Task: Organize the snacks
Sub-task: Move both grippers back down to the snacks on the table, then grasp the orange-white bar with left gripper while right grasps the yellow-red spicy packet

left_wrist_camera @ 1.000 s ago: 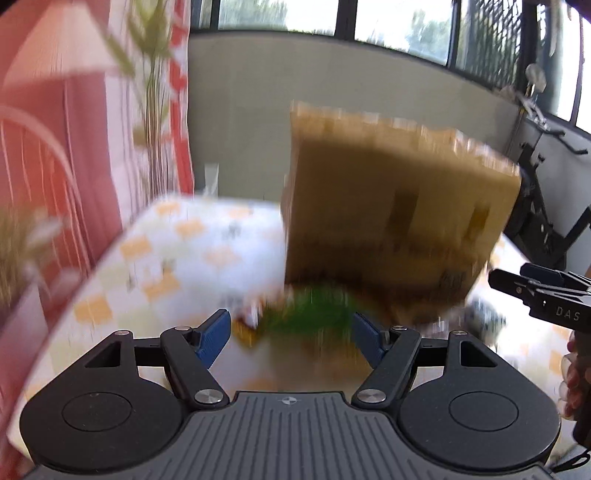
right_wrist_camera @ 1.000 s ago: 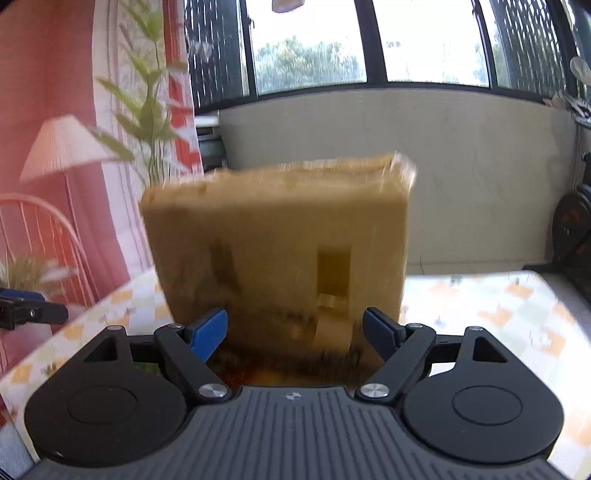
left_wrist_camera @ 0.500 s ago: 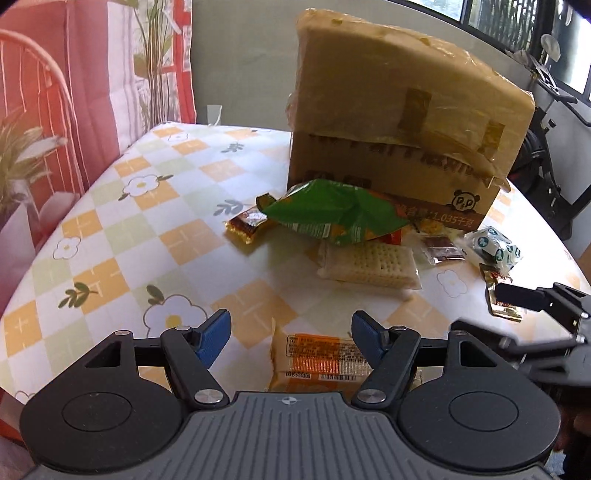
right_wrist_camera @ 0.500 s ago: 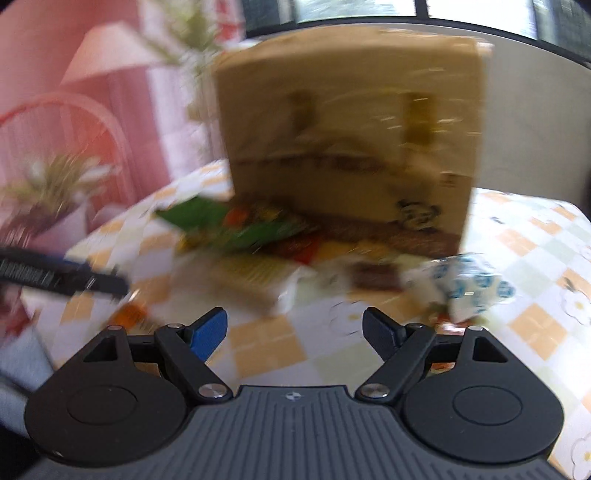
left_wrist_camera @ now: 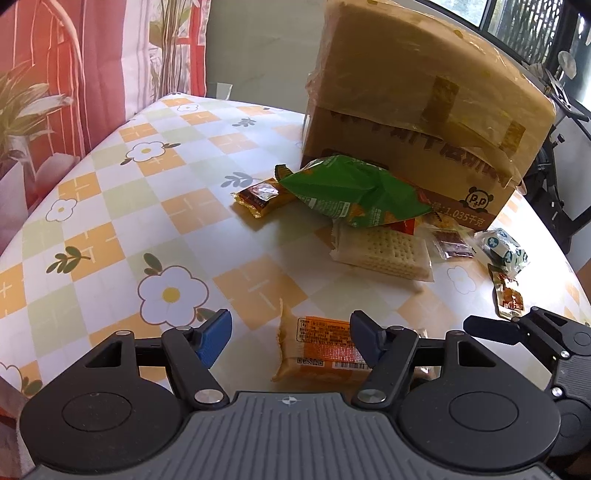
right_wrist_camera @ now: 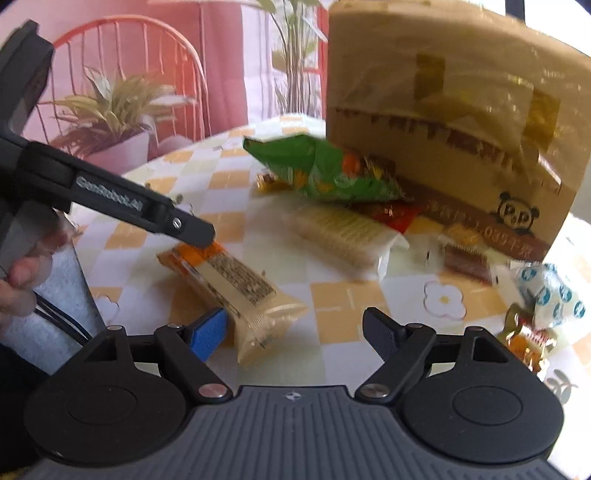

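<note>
Orange-wrapped wafer pack [left_wrist_camera: 319,349] lies flat on the worktop [left_wrist_camera: 110,206] between my left jaws, closing yet not gripping. Light, crinkly, brittle inside: I'd pinch its long edges. Right jaws gape empty.

Daylight flooding in from windows [left_wrist_camera: 524,33] at top right of left wrist view; scene showing bright, colours warm. Tape on box [left_wrist_camera: 417,110] catching glare. Snacks casting soft, short shadows on table [left_wrist_camera: 110,206]. Left wrist view staying sharp; print on orange pack [left_wrist_camera: 325,347] staying readable. Right wrist view smearing with motion blur: box [right_wrist_camera: 443,122] lettering, green bag [right_wrist_camera: 325,173], crackers [right_wrist_camera: 340,232] all streaking. Fisheye bending table edges and box sides in both views; corners darkening.
</note>
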Tool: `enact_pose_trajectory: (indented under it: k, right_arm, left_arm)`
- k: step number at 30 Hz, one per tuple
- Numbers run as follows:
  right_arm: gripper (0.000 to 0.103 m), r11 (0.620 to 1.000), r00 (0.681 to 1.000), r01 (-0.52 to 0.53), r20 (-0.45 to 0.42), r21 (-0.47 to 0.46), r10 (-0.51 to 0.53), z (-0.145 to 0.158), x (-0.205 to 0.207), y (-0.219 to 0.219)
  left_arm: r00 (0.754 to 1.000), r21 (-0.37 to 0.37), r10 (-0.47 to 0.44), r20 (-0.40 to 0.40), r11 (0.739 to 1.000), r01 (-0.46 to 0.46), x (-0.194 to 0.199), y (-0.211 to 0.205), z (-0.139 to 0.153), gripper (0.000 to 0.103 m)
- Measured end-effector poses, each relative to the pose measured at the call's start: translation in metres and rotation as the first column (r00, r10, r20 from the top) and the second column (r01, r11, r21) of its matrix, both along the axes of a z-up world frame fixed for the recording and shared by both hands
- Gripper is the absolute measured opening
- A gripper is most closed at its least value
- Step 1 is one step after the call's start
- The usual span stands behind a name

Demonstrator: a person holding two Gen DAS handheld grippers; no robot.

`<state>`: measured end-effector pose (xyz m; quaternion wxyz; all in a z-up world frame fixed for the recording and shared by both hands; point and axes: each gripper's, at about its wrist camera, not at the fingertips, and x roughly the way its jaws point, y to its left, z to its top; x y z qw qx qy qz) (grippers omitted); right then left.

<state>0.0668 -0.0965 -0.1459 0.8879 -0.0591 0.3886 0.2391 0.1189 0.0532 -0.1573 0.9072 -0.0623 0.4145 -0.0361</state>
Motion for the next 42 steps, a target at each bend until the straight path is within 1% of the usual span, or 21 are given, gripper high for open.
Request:
enact_pose_trajectory:
  k: [3, 7, 10, 12, 14, 16, 18, 19, 20, 22, 24, 26, 30, 32, 33, 35, 38, 39, 41, 42]
  right_arm:
    - [0.083, 0.998, 0.999, 0.051, 0.002, -0.025, -0.051, -0.005, 0.008, -0.003]
    - [0.082, 0.989, 0.989, 0.145, -0.009, -0.02, -0.145, -0.009, 0.026, -0.012]
    - [0.082, 0.978, 0.978, 0.21, -0.016, -0.014, -0.21, -0.009, 0.036, -0.019]
    - [0.082, 0.971, 0.971, 0.237, -0.025, -0.006, -0.238, -0.009, 0.036, -0.025]
    - [0.082, 0.965, 0.965, 0.261, -0.037, 0.011, -0.261, -0.008, 0.033, -0.031]
    - [0.082, 0.96, 0.96, 0.279, -0.04, 0.035, -0.278, -0.004, 0.027, -0.038]
    - [0.082, 0.953, 0.954, 0.3, -0.025, 0.05, -0.299, 0.0, 0.019, -0.048]
    - [0.082, 0.944, 0.945, 0.326, -0.014, 0.049, -0.325, 0.002, 0.016, -0.054]
    - [0.082, 0.934, 0.935, 0.355, -0.003, 0.05, -0.355, 0.005, 0.014, -0.06]
    - [0.082, 0.912, 0.912, 0.407, 0.02, 0.057, -0.409, 0.009, 0.012, -0.071]
    - [0.082, 0.885, 0.884, 0.462, 0.054, 0.052, -0.465, 0.011, 0.01, -0.082]
    - [0.082, 0.856, 0.853, 0.517, 0.07, 0.023, -0.517, 0.009, 0.012, -0.093]
    - [0.082, 0.811, 0.81, 0.586, 0.032, 0.007, -0.585, 0.0, 0.023, -0.115]
    - [0.082, 0.798, 0.798, 0.603, -0.002, 0.003, -0.603, -0.006, 0.031, -0.122]
    - [0.082, 0.794, 0.794, 0.608, -0.014, 0.002, -0.608, -0.01, 0.033, -0.124]
    - [0.083, 0.796, 0.796, 0.606, 0.003, -0.009, -0.606, -0.012, 0.034, -0.122]
    - [0.084, 0.814, 0.818, 0.576, 0.048, -0.071, -0.574, -0.016, 0.034, -0.11]
    - [0.081, 0.817, 0.82, 0.573, 0.055, -0.066, -0.57, -0.016, 0.033, -0.108]
    - [0.078, 0.818, 0.821, 0.571, 0.064, -0.061, -0.568, -0.017, 0.031, -0.107]
    - [0.072, 0.826, 0.827, 0.561, 0.069, -0.057, -0.558, -0.016, 0.029, -0.106]
  left_arm:
    - [1.0, -0.002, -0.014, 0.01, 1.0, 0.014, 0.002, -0.001, -0.001, 0.071]
    - [0.998, -0.016, -0.057, 0.032, 0.998, 0.058, 0.003, -0.003, -0.001, 0.07]
    - [0.991, -0.01, -0.127, 0.043, 0.992, 0.127, 0.003, -0.012, -0.002, 0.07]
    - [0.982, -0.005, -0.184, 0.043, 0.983, 0.184, 0.004, -0.019, -0.003, 0.07]
    - [0.971, 0.007, -0.235, 0.038, 0.972, 0.235, 0.006, -0.027, -0.005, 0.07]
    - [0.96, 0.037, -0.279, 0.034, 0.96, 0.278, 0.008, -0.038, -0.007, 0.07]
    - [0.952, 0.07, -0.306, 0.024, 0.95, 0.304, 0.009, -0.047, -0.01, 0.07]
    - [0.951, 0.081, -0.309, 0.015, 0.948, 0.307, 0.01, -0.05, -0.013, 0.07]
    - [0.951, 0.086, -0.31, 0.007, 0.947, 0.308, 0.012, -0.052, -0.016, 0.068]
    - [0.954, 0.082, -0.299, -0.002, 0.951, 0.299, 0.015, -0.054, -0.021, 0.052]
    - [0.96, 0.072, -0.279, 0.007, 0.958, 0.278, 0.017, -0.052, -0.025, 0.04]
    - [0.969, 0.075, -0.247, 0.022, 0.967, 0.245, 0.019, -0.048, -0.025, 0.039]
    - [0.982, 0.05, -0.185, 0.034, 0.982, 0.183, 0.028, -0.044, -0.028, 0.038]
    - [0.985, 0.054, -0.17, 0.04, 0.984, 0.168, 0.03, -0.046, -0.029, 0.039]
    - [0.985, 0.058, -0.166, 0.044, 0.985, 0.163, 0.028, -0.046, -0.028, 0.039]
    - [0.986, 0.066, -0.159, 0.055, 0.986, 0.156, 0.025, -0.047, -0.029, 0.039]
    - [0.987, 0.054, -0.146, 0.063, 0.988, 0.143, 0.022, -0.046, -0.029, 0.039]
    - [0.988, 0.048, -0.143, 0.064, 0.989, 0.14, 0.02, -0.044, -0.03, 0.039]
    - [0.989, 0.04, -0.136, 0.064, 0.99, 0.133, 0.019, -0.042, -0.03, 0.039]
    - [0.989, 0.039, -0.131, 0.065, 0.991, 0.128, 0.019, -0.041, -0.03, 0.039]
